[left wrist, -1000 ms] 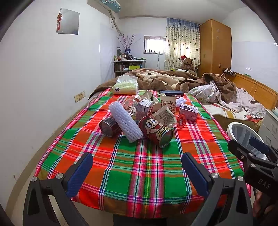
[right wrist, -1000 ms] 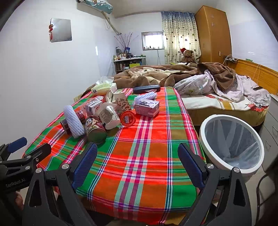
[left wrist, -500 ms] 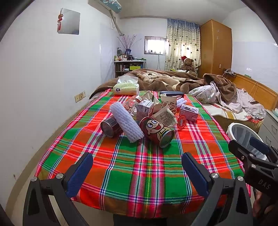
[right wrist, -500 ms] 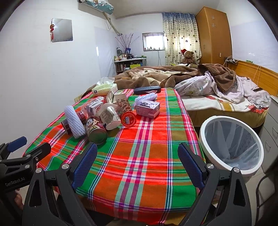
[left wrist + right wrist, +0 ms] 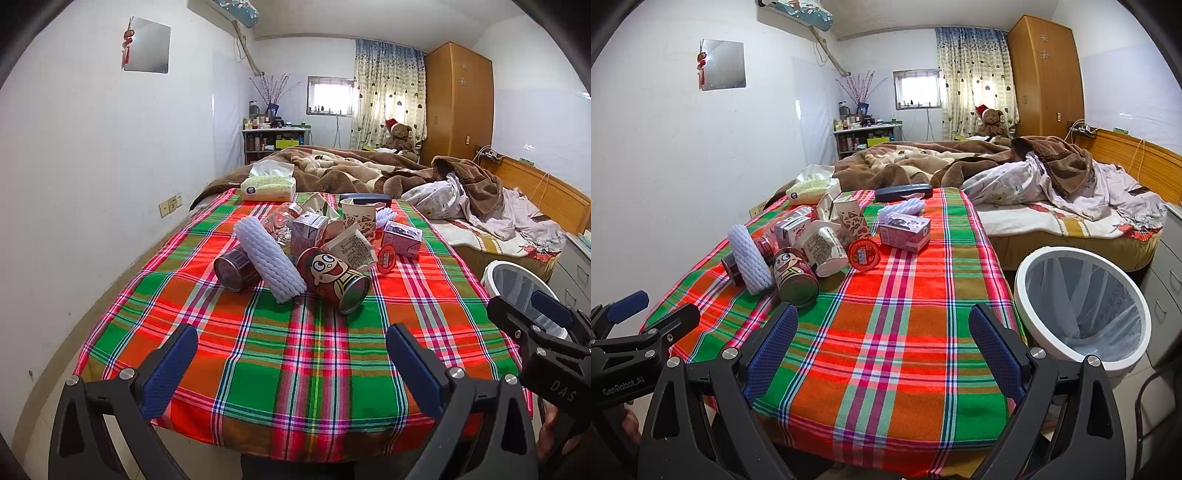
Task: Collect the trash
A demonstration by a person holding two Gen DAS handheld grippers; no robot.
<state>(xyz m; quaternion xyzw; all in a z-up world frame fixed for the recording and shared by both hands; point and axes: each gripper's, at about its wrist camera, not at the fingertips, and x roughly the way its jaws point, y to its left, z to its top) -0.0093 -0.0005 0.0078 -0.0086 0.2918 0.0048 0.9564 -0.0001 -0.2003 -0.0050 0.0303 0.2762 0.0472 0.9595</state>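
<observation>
A heap of trash lies mid-table on the plaid cloth (image 5: 303,354): a cartoon can (image 5: 332,278) (image 5: 794,275), a dark can (image 5: 234,267), a white foam roll (image 5: 269,258) (image 5: 748,258), small cartons (image 5: 308,232) (image 5: 905,230), a paper cup (image 5: 358,218) and a red round lid (image 5: 863,254). A white bin with a clear liner (image 5: 1082,306) (image 5: 517,284) stands on the floor right of the table. My left gripper (image 5: 291,354) is open and empty over the table's near edge. My right gripper (image 5: 882,332) is open and empty, also short of the heap.
A tissue pack (image 5: 267,184) and a dark case (image 5: 903,192) lie at the table's far end. A bed with blankets (image 5: 1015,173) stands behind and to the right. A white wall runs along the left. Drawers (image 5: 1167,280) stand beyond the bin.
Both views have shifted only slightly; the table contents appear a touch closer. Both grippers stay open and empty.
</observation>
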